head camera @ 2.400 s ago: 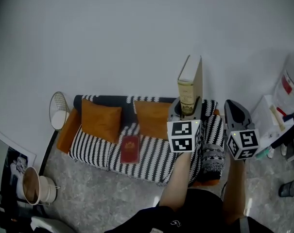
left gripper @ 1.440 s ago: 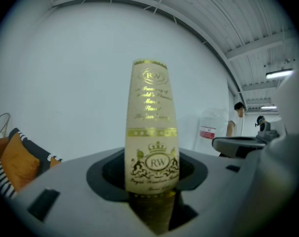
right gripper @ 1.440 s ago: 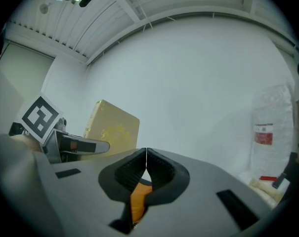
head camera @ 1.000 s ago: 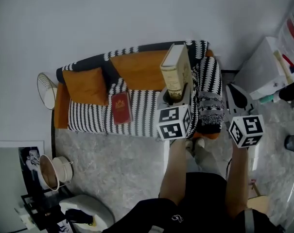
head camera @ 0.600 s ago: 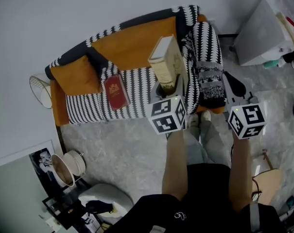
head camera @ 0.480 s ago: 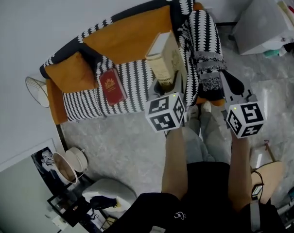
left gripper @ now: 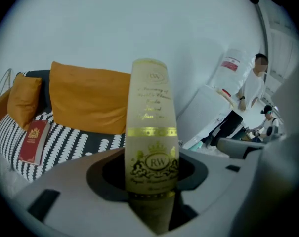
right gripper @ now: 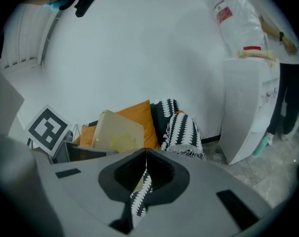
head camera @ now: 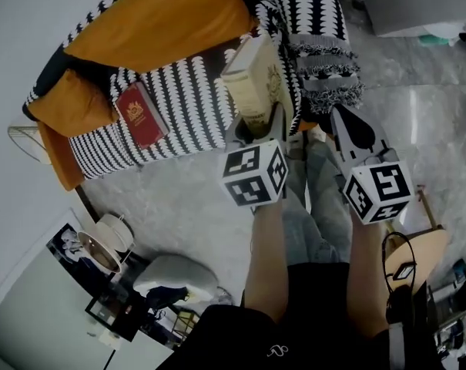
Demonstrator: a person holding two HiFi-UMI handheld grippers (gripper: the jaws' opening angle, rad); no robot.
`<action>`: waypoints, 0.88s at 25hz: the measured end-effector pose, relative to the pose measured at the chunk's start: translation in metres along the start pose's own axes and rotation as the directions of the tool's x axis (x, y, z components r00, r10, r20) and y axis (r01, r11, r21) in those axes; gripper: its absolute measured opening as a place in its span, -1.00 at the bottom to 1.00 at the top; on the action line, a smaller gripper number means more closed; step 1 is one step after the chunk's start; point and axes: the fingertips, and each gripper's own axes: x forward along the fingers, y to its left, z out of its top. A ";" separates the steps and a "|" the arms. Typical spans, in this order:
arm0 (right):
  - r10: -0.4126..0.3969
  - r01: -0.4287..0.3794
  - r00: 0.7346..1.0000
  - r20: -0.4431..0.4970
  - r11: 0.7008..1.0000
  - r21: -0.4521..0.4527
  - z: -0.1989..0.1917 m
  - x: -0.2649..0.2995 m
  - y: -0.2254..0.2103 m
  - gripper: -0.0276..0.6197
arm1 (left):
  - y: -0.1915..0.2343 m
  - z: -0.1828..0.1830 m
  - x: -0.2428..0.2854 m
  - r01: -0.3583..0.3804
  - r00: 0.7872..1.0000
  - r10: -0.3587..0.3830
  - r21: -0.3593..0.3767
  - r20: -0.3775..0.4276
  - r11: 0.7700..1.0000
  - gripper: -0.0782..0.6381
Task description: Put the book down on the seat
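A thick cream book with gold print [head camera: 254,83] stands on end in my left gripper [head camera: 257,126], whose jaws are shut on its lower end. In the left gripper view the book's spine [left gripper: 150,132] fills the middle, clamped in the left gripper [left gripper: 150,184]. It hangs over the front right part of the black-and-white striped sofa seat [head camera: 194,106]. My right gripper [head camera: 336,114] is just to the right, shut and empty, over the floor in front of the sofa. From the right gripper [right gripper: 146,154], the book [right gripper: 117,132] shows to the left.
A red book [head camera: 140,116] lies on the seat's left part, below two orange cushions [head camera: 155,21]. A striped throw [head camera: 310,21] drapes over the sofa's right arm. A white cabinet [right gripper: 248,102] stands right of the sofa. A basket [head camera: 102,249] sits on the floor. A person [left gripper: 248,90] stands far right.
Both grippers have come down and closer to the sofa, the left one carrying the book with it. The book now leans forward over the seat's front right part.
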 end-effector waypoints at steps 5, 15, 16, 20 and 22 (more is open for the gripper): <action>0.020 -0.017 0.997 -0.072 0.999 0.044 -0.035 0.025 -0.006 -0.88 | 0.013 -0.041 0.043 -0.019 0.995 0.017 -0.025 -0.101 0.999 -0.17; 0.066 -0.051 0.986 -0.153 0.994 0.099 -0.081 0.081 -0.005 -0.88 | 0.039 -0.088 0.121 -0.042 0.974 0.025 -0.071 -0.227 0.997 -0.17; 0.068 -0.051 0.985 -0.159 0.993 0.107 -0.085 0.086 -0.004 -0.88 | 0.039 -0.091 0.128 -0.039 0.972 0.021 -0.076 -0.234 0.996 -0.17; 0.065 -0.036 0.979 -0.192 0.988 0.151 -0.104 0.101 -0.006 -0.88 | 0.040 -0.105 0.154 -0.043 0.963 0.010 -0.116 -0.269 0.992 -0.17; 0.060 -0.029 0.977 -0.204 0.988 0.153 -0.110 0.102 -0.008 -0.88 | 0.040 -0.112 0.161 -0.058 0.955 0.023 -0.107 -0.295 0.993 -0.17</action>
